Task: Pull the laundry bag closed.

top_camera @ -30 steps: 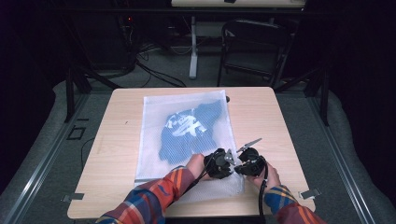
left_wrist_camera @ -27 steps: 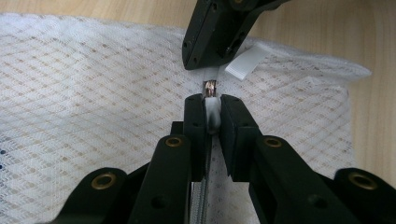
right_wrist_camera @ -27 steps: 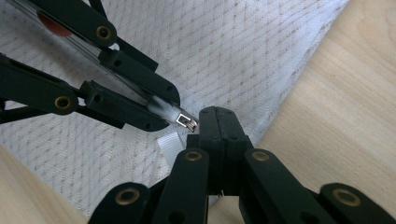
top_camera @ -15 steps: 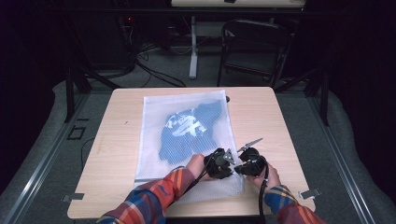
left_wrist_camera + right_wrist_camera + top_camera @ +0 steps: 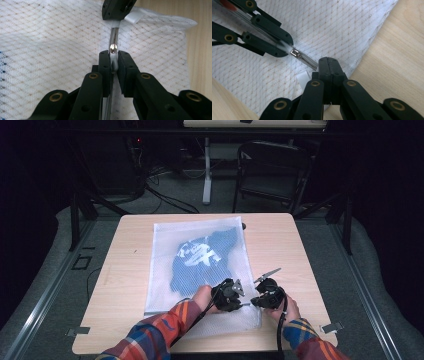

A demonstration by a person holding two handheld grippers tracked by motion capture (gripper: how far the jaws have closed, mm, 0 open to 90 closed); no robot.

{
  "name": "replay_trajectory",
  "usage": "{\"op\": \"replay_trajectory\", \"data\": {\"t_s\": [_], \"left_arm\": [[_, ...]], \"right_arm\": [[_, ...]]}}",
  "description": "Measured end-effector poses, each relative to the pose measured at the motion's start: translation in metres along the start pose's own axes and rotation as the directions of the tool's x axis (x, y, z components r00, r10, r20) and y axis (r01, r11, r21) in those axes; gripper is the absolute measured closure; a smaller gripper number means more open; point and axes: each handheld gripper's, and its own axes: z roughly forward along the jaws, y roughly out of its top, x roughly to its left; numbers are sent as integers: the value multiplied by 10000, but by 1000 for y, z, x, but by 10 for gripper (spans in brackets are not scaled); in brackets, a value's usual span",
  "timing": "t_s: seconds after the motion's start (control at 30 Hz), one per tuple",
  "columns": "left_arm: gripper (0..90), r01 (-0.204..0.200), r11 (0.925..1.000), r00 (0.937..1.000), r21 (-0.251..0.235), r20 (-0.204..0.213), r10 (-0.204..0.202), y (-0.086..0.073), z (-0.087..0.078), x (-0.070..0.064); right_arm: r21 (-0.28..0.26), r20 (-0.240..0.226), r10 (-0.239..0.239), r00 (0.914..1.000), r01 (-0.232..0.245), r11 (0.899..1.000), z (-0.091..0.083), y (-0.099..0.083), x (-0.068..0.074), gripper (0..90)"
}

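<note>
A white mesh bag (image 5: 165, 270) lies flat on the wooden table (image 5: 125, 270) with a dark blue printed garment (image 5: 200, 262) inside it. At the bag's near right corner both grippers meet tip to tip. My left gripper (image 5: 113, 58) is shut on the white zipper pull (image 5: 114, 65), just behind the silver slider (image 5: 113, 48). My right gripper (image 5: 328, 65) is shut on the bag's fabric at the end of the zipper (image 5: 308, 60), next to a white tab (image 5: 303, 78). In the high view the left gripper (image 5: 242, 298) and the right gripper (image 5: 253, 301) sit a few centimetres apart.
Bare table lies to the right of the bag (image 5: 300, 255) and along its left side. A black chair (image 5: 272, 167) and a table leg (image 5: 206, 170) stand on the floor beyond the far edge. Plaid sleeves (image 5: 155, 335) come in from the bottom.
</note>
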Motion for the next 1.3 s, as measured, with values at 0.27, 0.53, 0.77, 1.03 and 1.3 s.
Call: {"op": "replay_trajectory", "data": {"t_s": [0.27,0.53,0.77,1.03,1.3], "left_arm": [[819,118,9999,9999,62,41,-118,-5,-4,1],[817,317,9995,9995,-39,98,-317,-9,-5,2],[817,394,9991,9991,-136,130,-392,-10,-5,3],[818,427,9988,9990,-249,136,-424,-12,-4,3],[818,344,9992,9994,-209,107,-341,-14,-6,3]], "right_arm": [[-80,-75,57,10000,-58,10000,1,0,1,900],[135,89,-221,9997,220,9997,-1,2,3,900],[-415,-192,-201,9996,193,9990,-2,8,14,900],[97,-359,-233,9991,237,9997,10,9,17,900],[-53,-669,-21,9978,18,10000,10,8,16,900]]}}
